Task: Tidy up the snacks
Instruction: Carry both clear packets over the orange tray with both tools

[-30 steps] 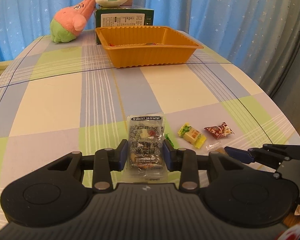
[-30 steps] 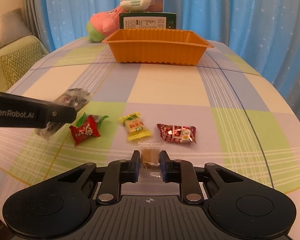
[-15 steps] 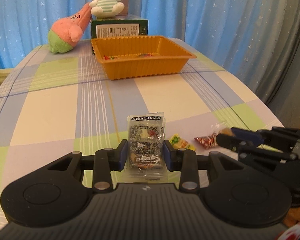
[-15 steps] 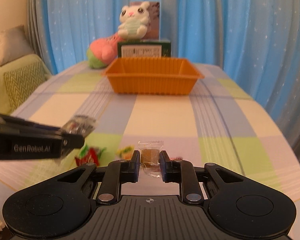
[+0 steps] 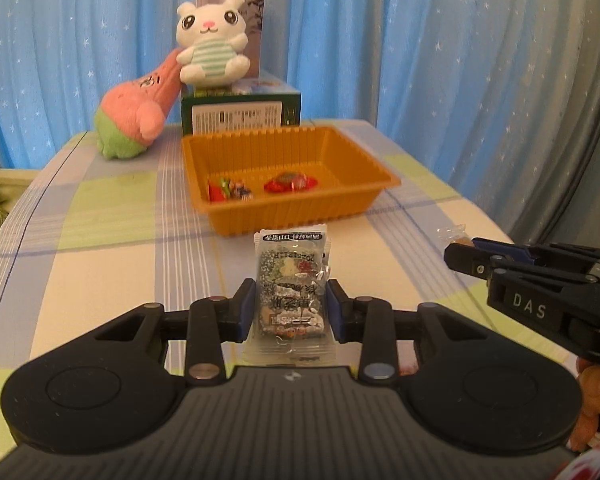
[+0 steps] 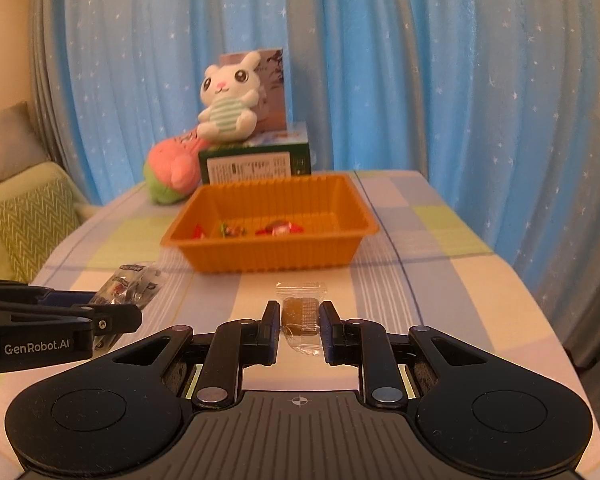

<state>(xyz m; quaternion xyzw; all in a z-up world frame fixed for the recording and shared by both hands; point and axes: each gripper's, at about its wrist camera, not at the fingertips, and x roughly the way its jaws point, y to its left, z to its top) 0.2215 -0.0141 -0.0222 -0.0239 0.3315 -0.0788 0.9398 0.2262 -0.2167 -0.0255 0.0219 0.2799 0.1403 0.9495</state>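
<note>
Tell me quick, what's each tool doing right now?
Left tool: closed on a silver packet.
Right tool: closed on a small brown candy.

Silver snack packet (image 5: 290,298) between left hand-held gripper (image 5: 291,311) pads, facing orange tray (image 5: 374,166)

Warm dim indoor light, soft shadows, slight blur throughout, strong fisheye bending, dark corner vignetting

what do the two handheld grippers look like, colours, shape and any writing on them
Both are matte black plastic. Each has a ribbed centre plate, two round discs at the sides, silver rivets on the linkage arms and blue pads inside the fingers. Seen side-on, the left gripper reads "GenRobot.AI" in white and the right gripper reads "DAS". No cables or sleeves show.
</note>
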